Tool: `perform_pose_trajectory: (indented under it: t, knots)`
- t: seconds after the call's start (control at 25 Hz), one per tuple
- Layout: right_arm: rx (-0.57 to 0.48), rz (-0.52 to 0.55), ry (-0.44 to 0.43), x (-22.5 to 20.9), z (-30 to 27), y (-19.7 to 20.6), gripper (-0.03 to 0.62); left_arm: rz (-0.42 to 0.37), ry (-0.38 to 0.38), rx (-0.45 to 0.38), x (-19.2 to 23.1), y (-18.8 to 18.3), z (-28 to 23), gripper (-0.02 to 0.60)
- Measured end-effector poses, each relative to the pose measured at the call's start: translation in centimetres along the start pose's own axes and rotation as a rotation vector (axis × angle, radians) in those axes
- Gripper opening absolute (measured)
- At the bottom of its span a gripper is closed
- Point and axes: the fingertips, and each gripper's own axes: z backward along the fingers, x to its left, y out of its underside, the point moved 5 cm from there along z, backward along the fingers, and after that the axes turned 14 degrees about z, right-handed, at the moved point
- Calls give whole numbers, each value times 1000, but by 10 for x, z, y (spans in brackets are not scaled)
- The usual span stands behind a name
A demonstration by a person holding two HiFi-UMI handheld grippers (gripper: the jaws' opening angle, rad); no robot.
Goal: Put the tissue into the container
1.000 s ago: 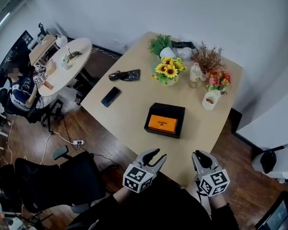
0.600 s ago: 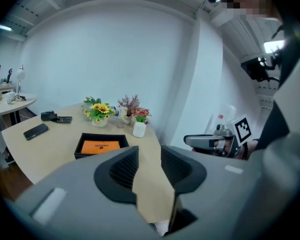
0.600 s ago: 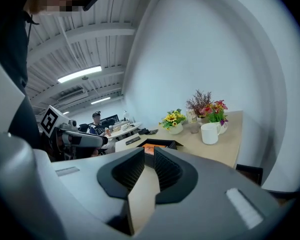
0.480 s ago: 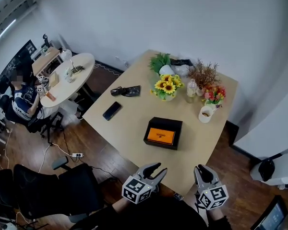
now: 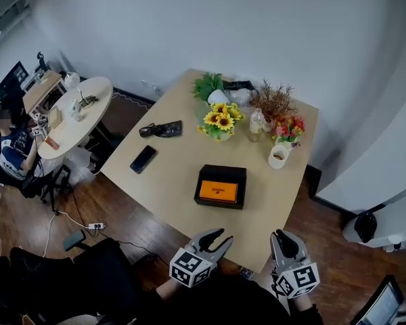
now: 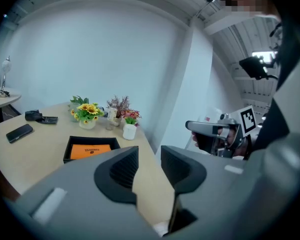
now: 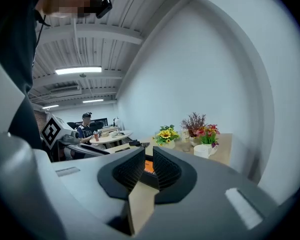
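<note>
So both grippers are just hanging off the near edge of the worktop, not touching anything. The left hand-held gripper has its jaws spread with nothing between them. The right hand-held gripper has its jaws pressed together, also empty.

The only thing that looks like the task stuff is a black box sitting mid-worktop, a bit toward the near edge, with an orange pack lying flat inside it. My guess is that's the tissue pack and the box is the container, but I can't read it well enough to be sure. I don't see any loose tissue anywhere, just sunflowers and a mug toward the far edge and a phone near the left edge.

So either it's basically done, or nothing's been picked up yet. Can't call it.
</note>
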Motion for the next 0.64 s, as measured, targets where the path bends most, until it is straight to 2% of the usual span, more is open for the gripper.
perform_pose_trajectory:
  t: [0.64]
  knots:
    - [22,-22,-5,11,-16,6,41,6,5,12,11,-5,6,123]
